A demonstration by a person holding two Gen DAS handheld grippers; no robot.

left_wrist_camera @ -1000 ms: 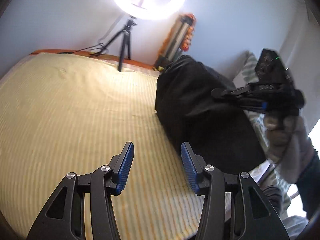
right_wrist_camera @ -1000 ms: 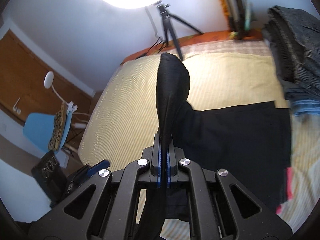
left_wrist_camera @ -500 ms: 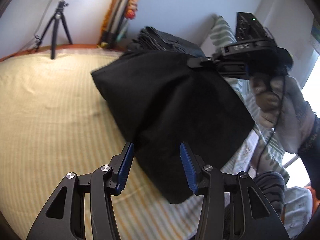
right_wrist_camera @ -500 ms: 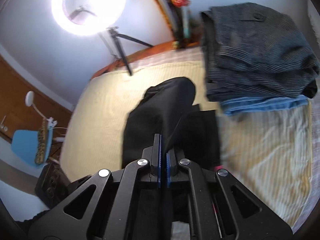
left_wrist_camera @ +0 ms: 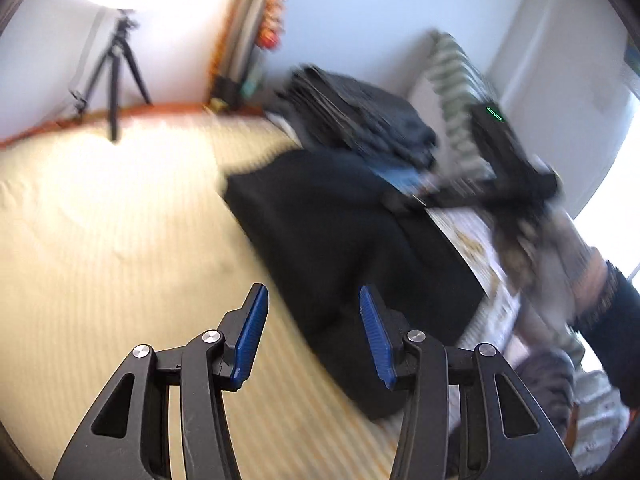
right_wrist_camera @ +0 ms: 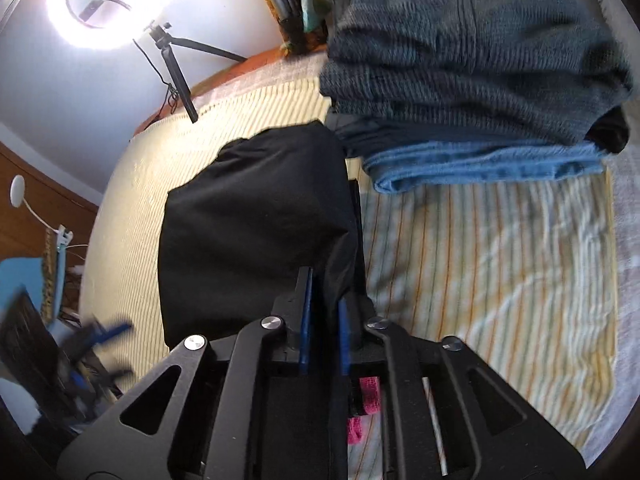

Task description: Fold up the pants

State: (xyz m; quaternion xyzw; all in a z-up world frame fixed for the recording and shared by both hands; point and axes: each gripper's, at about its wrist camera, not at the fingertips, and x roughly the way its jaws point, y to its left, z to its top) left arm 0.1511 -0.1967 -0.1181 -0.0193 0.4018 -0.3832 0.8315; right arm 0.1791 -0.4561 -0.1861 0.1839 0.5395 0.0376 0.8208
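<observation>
The black pants [left_wrist_camera: 340, 232] lie folded over on the yellow striped bed [left_wrist_camera: 100, 240], also seen in the right wrist view [right_wrist_camera: 256, 216]. My right gripper [right_wrist_camera: 324, 286] points down at their near edge. Its jaws are opening, and a fold of black cloth still sits loosely in the narrow gap between the blue pads. The left wrist view shows it blurred [left_wrist_camera: 400, 200] at the pants' far right edge, held by a gloved hand [left_wrist_camera: 532, 248]. My left gripper [left_wrist_camera: 312, 290] is open over the pants' left edge with nothing between its fingers.
A stack of folded dark clothes [right_wrist_camera: 460, 40] on blue jeans [right_wrist_camera: 480, 164] sits beyond the pants, close to them. A ring light [right_wrist_camera: 100, 8] on a tripod [left_wrist_camera: 116, 72] stands at the bed's far edge. A pink item [right_wrist_camera: 366, 400] lies under the right gripper.
The raised black cloth has come down and now lies flat over the rest of the pants. The right gripper sank with it and its jaws parted. The left gripper drifted right, staying open.
</observation>
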